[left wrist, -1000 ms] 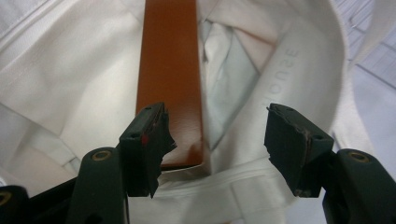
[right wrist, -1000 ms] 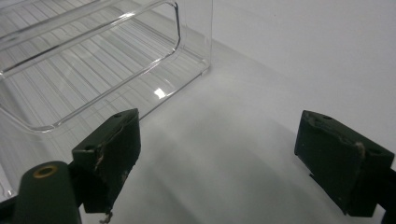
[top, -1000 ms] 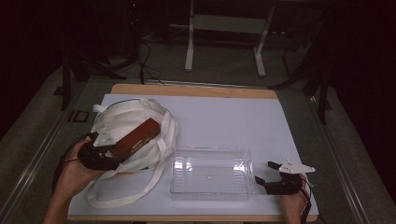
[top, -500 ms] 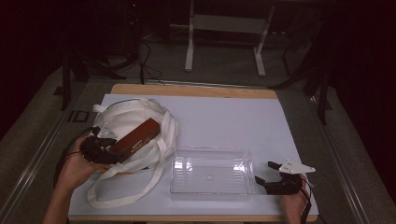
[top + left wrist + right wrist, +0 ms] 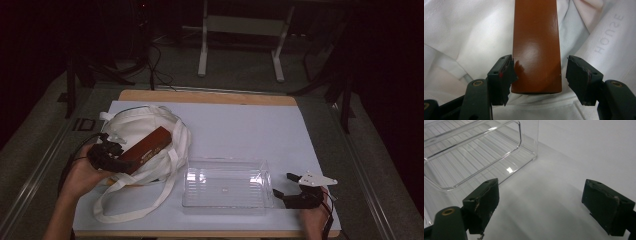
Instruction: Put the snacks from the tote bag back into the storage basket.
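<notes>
Left gripper view: your left hand-held gripper [image 5: 540,80] has just been opening its jaws; they flank the near end of the brown box [image 5: 536,47], one pad touching, the other apart. Box: lies on the white tote bag [image 5: 461,37] on the counter [image 5: 240,125]; looks rigid, glossy, likely slippery; grip the narrow sides. Bag reads "HOUSE". Right hand-held gripper [image 5: 549,200]: wide, empty, beside the clear tray [image 5: 474,150].

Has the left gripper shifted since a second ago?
Yes. The left gripper moved rightward along the white bag, nearer the clear tray.
</notes>
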`<control>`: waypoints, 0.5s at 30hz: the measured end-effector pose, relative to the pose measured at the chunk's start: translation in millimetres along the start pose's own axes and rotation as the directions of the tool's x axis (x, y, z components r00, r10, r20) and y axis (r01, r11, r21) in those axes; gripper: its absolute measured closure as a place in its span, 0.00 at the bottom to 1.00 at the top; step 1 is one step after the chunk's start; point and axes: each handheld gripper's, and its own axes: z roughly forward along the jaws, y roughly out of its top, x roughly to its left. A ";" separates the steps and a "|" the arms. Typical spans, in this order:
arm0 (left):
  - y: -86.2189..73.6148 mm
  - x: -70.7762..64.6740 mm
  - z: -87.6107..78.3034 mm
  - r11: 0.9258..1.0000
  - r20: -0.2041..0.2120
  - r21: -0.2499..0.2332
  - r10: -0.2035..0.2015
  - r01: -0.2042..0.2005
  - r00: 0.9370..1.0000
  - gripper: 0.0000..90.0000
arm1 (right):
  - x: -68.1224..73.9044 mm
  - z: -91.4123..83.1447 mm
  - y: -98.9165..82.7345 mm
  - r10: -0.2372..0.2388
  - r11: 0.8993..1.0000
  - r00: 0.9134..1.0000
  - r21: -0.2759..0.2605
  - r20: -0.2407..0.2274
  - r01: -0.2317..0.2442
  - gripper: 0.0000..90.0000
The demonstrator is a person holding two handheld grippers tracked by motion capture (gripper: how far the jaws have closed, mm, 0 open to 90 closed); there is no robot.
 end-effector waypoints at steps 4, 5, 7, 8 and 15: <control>2.4 2.6 4.2 0.999 0.001 0.039 0.000 -0.001 1.000 0.42 | 0.0 0.0 0.0 0.000 1.000 1.000 -0.001 -0.001 0.000 0.16; 2.7 3.4 5.8 0.999 0.003 0.049 -0.001 0.001 1.000 0.42 | 0.0 -0.1 0.0 0.000 1.000 1.000 -0.001 -0.001 0.000 0.16; 2.9 4.2 7.4 0.998 0.004 0.058 -0.003 0.003 1.000 0.42 | -0.1 -0.1 0.0 -0.001 1.000 1.000 -0.001 -0.002 0.001 0.16; 3.4 5.9 10.0 0.998 0.017 0.068 -0.009 0.007 1.000 0.42 | 0.0 -0.1 0.0 -0.001 1.000 1.000 -0.001 -0.002 0.001 0.16; 8.3 7.8 15.1 0.993 0.029 0.119 0.004 -0.007 1.000 0.41 | 0.3 0.4 0.1 -0.005 1.000 1.000 0.002 -0.002 0.005 0.16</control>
